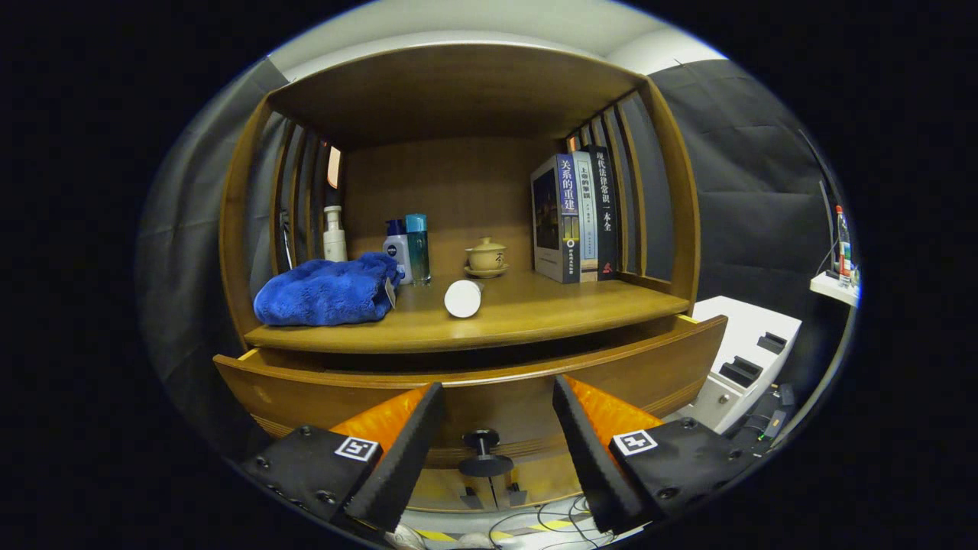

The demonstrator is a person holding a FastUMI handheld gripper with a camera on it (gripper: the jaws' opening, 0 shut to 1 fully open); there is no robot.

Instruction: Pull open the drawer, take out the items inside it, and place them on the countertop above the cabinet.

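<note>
- Hovering in front of the cabinet, my gripper (497,428) is spread wide and grasps nothing; its two fingers stand well apart on either side of the dark knob (483,452) on the drawer (489,389) front.
- The drawer looks pulled out a little way: a dark gap shows between its top edge and the countertop (535,309) above it, but I cannot see what lies inside from this angle.
- On the countertop sit a blue towel (325,292), a white pump bottle (334,233), two more bottles (407,248) just beside the towel, a white cylinder (463,298) lying on its side near the front edge, a small lidded cup (486,256) on a saucer and a row of books (577,218).
- I judge the drawer needs to come out further before I can reach in.
- Risk: if I close off-centre on the knob, one finger may slip off its small round head and the pull fails.
- Risk: pulling at a slant could jam the drawer or jolt the cabinet, and the white cylinder could roll off the front edge.
- Risk: free room on the countertop is mostly between the cylinder and the books; setting items down carelessly could knock the cup or the bottles.
</note>
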